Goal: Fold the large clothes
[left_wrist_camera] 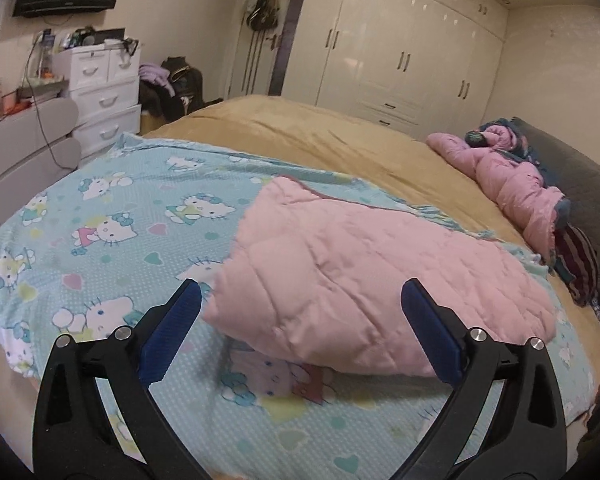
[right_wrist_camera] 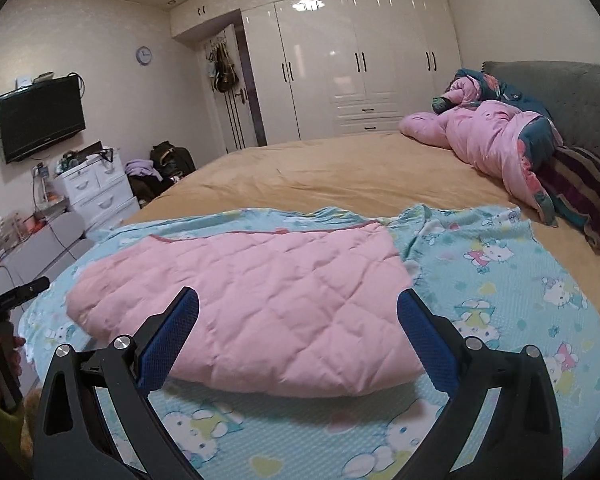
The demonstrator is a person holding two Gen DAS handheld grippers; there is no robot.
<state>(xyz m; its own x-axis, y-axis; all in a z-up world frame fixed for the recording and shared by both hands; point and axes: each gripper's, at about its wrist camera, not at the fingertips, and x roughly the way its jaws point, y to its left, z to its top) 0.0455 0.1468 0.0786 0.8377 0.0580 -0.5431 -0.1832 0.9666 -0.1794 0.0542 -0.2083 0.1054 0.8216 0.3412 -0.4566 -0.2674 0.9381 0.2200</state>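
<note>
Both claws wide open, nothing held — left gripper (left_wrist_camera: 300, 320) and right gripper (right_wrist_camera: 298, 318) hover above the folded pink quilted garment (left_wrist_camera: 364, 280) without touching it. Garment lies on the blue cartoon-cat sheet (left_wrist_camera: 112, 216), spread over the tan bed cover (right_wrist_camera: 340, 176).

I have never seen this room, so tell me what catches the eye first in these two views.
First comes the pink quilted garment, folded over and lying on the pale blue cat-print sheet spread across the near end of the bed. Framing it are the left gripper and the right gripper, each with blue-padded jaws wide open and nothing between them. Farther back, a crumpled pink padded jacket lies by the grey headboard.
</note>
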